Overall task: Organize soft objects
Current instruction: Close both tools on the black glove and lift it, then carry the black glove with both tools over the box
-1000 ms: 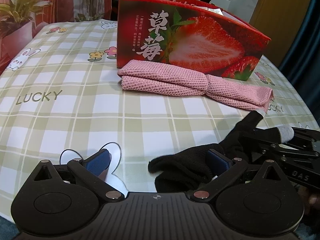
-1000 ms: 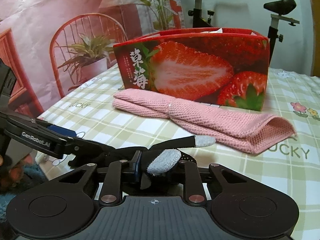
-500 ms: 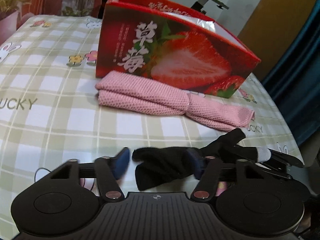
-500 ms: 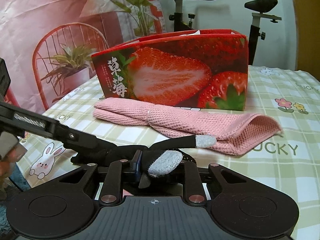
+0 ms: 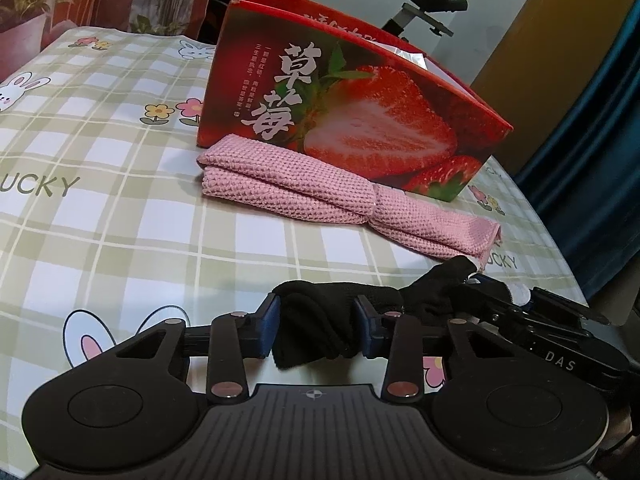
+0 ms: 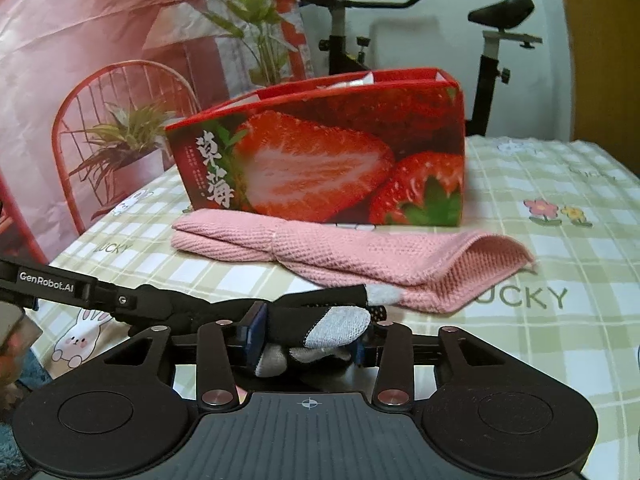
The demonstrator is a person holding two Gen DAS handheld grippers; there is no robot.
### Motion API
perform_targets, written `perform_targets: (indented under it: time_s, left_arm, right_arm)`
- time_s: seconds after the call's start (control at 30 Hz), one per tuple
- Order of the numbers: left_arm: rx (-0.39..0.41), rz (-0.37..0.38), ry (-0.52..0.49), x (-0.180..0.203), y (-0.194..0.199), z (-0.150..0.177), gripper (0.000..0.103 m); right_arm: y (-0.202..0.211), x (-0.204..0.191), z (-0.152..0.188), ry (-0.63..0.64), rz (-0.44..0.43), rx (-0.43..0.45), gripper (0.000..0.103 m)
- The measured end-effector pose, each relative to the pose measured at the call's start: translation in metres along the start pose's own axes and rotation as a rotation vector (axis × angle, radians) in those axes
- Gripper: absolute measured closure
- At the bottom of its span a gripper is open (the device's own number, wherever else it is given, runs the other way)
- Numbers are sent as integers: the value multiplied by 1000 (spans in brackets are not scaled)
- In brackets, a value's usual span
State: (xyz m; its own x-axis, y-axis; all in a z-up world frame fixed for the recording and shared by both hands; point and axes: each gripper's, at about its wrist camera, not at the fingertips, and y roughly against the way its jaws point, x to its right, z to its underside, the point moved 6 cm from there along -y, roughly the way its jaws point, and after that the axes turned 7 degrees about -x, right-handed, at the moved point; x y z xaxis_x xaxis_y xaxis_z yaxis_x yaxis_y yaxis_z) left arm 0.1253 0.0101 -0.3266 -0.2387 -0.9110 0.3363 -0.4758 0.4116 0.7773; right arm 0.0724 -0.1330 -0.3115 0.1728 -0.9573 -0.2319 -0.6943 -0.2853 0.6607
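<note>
A black glove [image 5: 316,320] with grey fingertips [image 6: 340,324] hangs between my two grippers, just above the checked tablecloth [image 5: 120,220]. My left gripper [image 5: 317,327] is closing, and its blue pads press the glove's cuff from both sides. My right gripper [image 6: 308,338] is opening; the glove's fingers lie slack between its jaws. Each gripper reaches into the other's view from the side. A folded pink towel [image 5: 320,188] lies beyond the glove, along the front of a red strawberry box [image 5: 360,120].
The open-topped strawberry box [image 6: 320,160] stands mid-table with the pink towel [image 6: 360,252] against it. An exercise bike [image 6: 492,40] is behind the table, and a red chair with a plant [image 6: 120,132] is at the left. A blue curtain [image 5: 600,160] hangs past the table's right edge.
My left jaws went from wide open beside the glove to closed on its cuff. My right jaws, earlier tight on the glove's fingers, have widened. The glove's cuff has lifted off the cloth.
</note>
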Motion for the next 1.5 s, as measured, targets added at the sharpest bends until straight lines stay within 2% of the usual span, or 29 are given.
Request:
perform_targets:
  time_s: [0.23, 0.4, 0.5, 0.83, 0.93, 1.07, 1.5]
  left_arm:
    - [3, 3, -4, -1, -1, 1, 62]
    - [4, -7, -16, 0, -1, 2, 62]
    - [4, -9, -19, 0, -1, 2, 62]
    - [2, -12, -20, 0, -2, 2, 62]
    - [7, -19, -34, 2, 0, 2, 66]
    - [53, -23, -71, 7, 10, -2, 76]
    - [188, -41, -170, 29, 43, -34, 77]
  right_arm:
    - [-8, 0, 5, -20, -29, -41, 63]
    - [-9, -4, 6, -15, -64, -49, 77]
    - [-9, -6, 5, -10, -72, -51, 80]
    - [-6, -8, 5, -10, -81, -45, 83]
    - [-4, -10, 4, -5, -84, -34, 84]
    - [4, -13, -3, 11, -98, 8, 84]
    - [27, -18, -39, 46, -101, 128, 84]
